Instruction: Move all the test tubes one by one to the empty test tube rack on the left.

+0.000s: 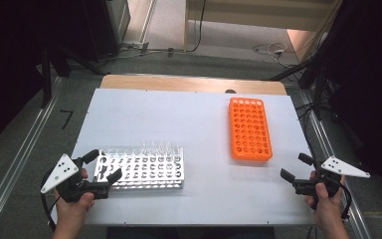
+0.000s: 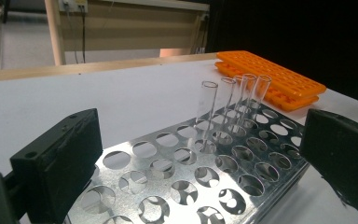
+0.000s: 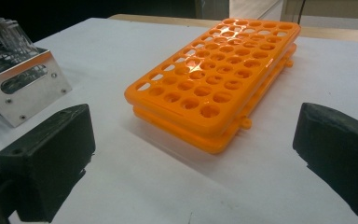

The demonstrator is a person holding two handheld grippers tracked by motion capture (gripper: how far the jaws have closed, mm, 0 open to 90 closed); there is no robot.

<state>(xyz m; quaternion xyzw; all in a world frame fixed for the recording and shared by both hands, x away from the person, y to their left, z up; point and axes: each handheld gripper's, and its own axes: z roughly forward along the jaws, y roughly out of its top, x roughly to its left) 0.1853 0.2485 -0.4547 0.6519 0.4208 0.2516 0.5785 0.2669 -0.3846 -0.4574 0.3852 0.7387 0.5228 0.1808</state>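
Left tool [image 1: 101, 166] is spread wide at the near end of the metal rack [image 1: 140, 169], which sits on the white desk [image 1: 189, 124] with thin glass tubes [image 2: 233, 100] standing in its far row. Right tool [image 1: 293, 167] is spread too, near the orange rack [image 1: 249, 128]. A clumsy push could tip the tubes.

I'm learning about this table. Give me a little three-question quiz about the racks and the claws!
1. True or false: the orange rack holds glass tubes.
2. Which rack is the left claw beside? A) metal rack B) orange rack
3. Fill in: the glass tubes stand ____ in the metal rack.

Key: 1 false, its holes look empty. 2 A. 3 upright. Both the left claw and the right claw are open, holding nothing.
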